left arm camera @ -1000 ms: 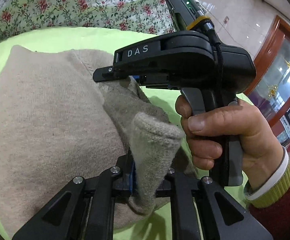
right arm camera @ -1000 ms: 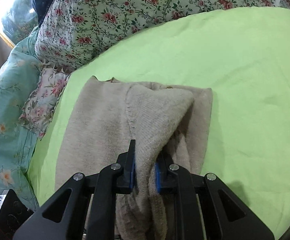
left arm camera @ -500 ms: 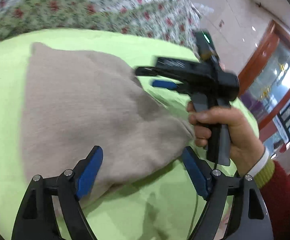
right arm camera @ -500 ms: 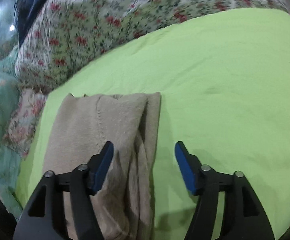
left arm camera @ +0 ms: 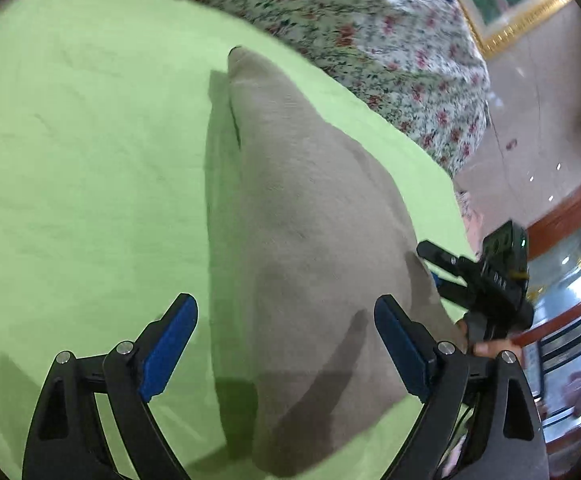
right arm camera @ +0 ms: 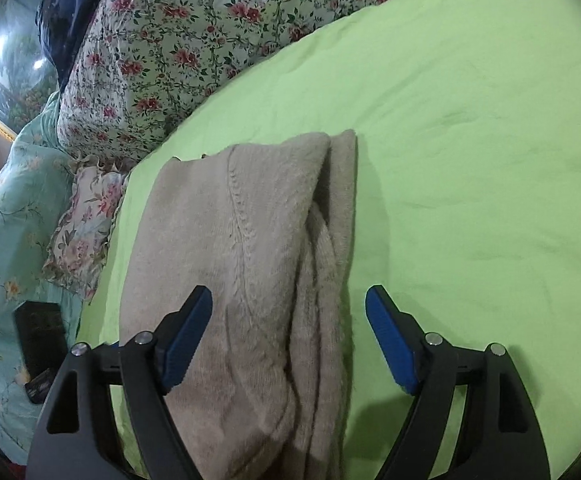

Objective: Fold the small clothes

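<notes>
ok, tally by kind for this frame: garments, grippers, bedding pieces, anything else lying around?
Beige knit garment, folded on the sheet: 1
Grippers, both open: 2, left gripper and right gripper
Bedding: 3, green sheet, floral quilt, teal quilt
Black device on the teal quilt: 1
Total: 7

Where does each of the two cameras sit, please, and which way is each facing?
Left wrist: sits on the left gripper, facing forward along its open blue-padded fingers over the beige sweater; the right gripper shows at the right edge.
Right wrist: sits on the right gripper, facing along its open fingers toward the floral quilt; no hand shows.
Shared: both see the same folded sweater lying on the green sheet.
</notes>
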### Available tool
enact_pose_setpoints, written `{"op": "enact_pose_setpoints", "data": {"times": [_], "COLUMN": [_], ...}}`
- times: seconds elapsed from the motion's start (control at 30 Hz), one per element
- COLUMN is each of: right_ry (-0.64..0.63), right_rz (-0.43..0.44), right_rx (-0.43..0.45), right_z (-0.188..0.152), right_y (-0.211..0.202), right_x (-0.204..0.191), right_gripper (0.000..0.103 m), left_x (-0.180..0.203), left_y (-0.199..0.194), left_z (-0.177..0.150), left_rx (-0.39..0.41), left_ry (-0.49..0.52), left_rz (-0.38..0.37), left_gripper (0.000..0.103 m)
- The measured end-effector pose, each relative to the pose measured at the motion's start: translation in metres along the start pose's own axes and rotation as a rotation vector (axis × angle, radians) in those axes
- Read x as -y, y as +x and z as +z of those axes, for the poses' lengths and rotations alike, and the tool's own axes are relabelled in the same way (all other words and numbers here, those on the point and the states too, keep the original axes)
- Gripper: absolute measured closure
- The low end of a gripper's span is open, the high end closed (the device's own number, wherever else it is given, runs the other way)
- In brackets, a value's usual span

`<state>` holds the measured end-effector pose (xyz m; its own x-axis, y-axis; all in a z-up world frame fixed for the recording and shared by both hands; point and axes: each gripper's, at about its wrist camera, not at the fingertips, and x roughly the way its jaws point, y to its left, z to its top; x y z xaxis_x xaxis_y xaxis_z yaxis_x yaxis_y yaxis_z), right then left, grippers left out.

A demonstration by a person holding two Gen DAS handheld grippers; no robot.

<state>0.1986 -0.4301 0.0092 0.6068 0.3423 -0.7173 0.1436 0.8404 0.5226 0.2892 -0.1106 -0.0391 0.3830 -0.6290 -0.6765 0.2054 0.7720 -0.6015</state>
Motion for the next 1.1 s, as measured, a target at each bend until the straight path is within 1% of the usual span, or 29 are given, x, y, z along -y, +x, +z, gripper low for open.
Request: {"op": "enact_pose_setpoints", "data": {"times": [0.1, 0.13, 0.2, 0.27, 0.3, 0.33, 0.37, 0.4, 0.43, 0.53, 0.6, 0.63, 0.7, 0.73, 0.87, 0.97, 1.03, 1.1], "right_ry": [0.026, 0.035, 0.016, -0.021, -0.026, -0.027, -0.035, -0.043, -0.042, -0.044, -0.059, -0.062, -0.071, -0.083, -0.129, -0.142, -0.137, -0.133], "right_rz": [0.034, 0.038, 0.037, 0.038, 0.043, 0.043, 0.034, 0.024, 0.023, 0.028, 0.048, 0.063, 0.122, 0.141, 0.219, 0.257, 0.261, 0.237], "right_rx": [-0.027, -0.037, -0.041, -0.065, -0.078, -0.087, -0.083, -0.074, -0.065, -0.028, -0.007, -0.005, -0.011, -0.015, -0.034, -0.050, -0.076, -0.105], "right_z": [0.005, 0.006, 0.007, 0.006, 0.005, 0.003, 0.002, 0.001, 0.000, -0.003, -0.005, -0.006, -0.009, -0.011, -0.022, -0.032, -0.040, -0.047], "right_y": [0.013, 0.019, 0.026, 0.033, 0.036, 0.039, 0.040, 0.038, 0.036, 0.027, 0.021, 0.020, 0.023, 0.025, 0.045, 0.063, 0.078, 0.091], "right_x": [0.007, 0.008, 0.005, -0.002, -0.004, -0.006, -0.008, -0.010, -0.012, -0.024, -0.039, -0.044, -0.061, -0.070, -0.109, -0.130, -0.138, -0.140], "right_gripper": [0.024, 0.024, 0.025, 0.033, 0.045, 0.052, 0.054, 0.060, 0.065, 0.068, 0.070, 0.071, 0.071, 0.071, 0.071, 0.071, 0.071, 0.071], "left_x": [-0.009, -0.010, -0.014, -0.012, -0.009, -0.008, -0.007, -0.005, -0.004, 0.000, 0.002, 0.000, -0.006, -0.010, -0.033, -0.047, -0.061, -0.075], "left_y": [0.026, 0.031, 0.036, 0.041, 0.042, 0.042, 0.044, 0.043, 0.039, 0.014, -0.007, -0.017, -0.048, -0.059, -0.114, -0.134, -0.137, -0.134], "left_z": [0.015, 0.015, 0.012, 0.014, 0.015, 0.014, 0.014, 0.014, 0.012, 0.005, 0.001, -0.002, -0.006, -0.008, -0.016, -0.024, -0.032, -0.039], "left_rx": [-0.052, -0.065, -0.075, -0.066, -0.060, -0.063, -0.071, -0.065, -0.056, -0.019, 0.005, 0.014, 0.056, 0.068, 0.124, 0.145, 0.127, 0.106], "left_ry": [-0.038, -0.049, -0.056, -0.031, -0.013, -0.004, -0.003, 0.003, 0.017, 0.054, 0.074, 0.080, 0.092, 0.090, 0.084, 0.095, 0.082, 0.067], "left_rz": [-0.065, -0.078, -0.088, -0.077, -0.072, -0.085, -0.099, -0.094, -0.092, -0.081, -0.058, -0.049, -0.012, -0.007, 0.040, 0.084, 0.120, 0.141], "left_gripper": [0.011, 0.008, 0.008, 0.011, 0.020, 0.040, 0.041, 0.043, 0.049, 0.056, 0.058, 0.058, 0.058, 0.058, 0.058, 0.058, 0.058, 0.058]}}
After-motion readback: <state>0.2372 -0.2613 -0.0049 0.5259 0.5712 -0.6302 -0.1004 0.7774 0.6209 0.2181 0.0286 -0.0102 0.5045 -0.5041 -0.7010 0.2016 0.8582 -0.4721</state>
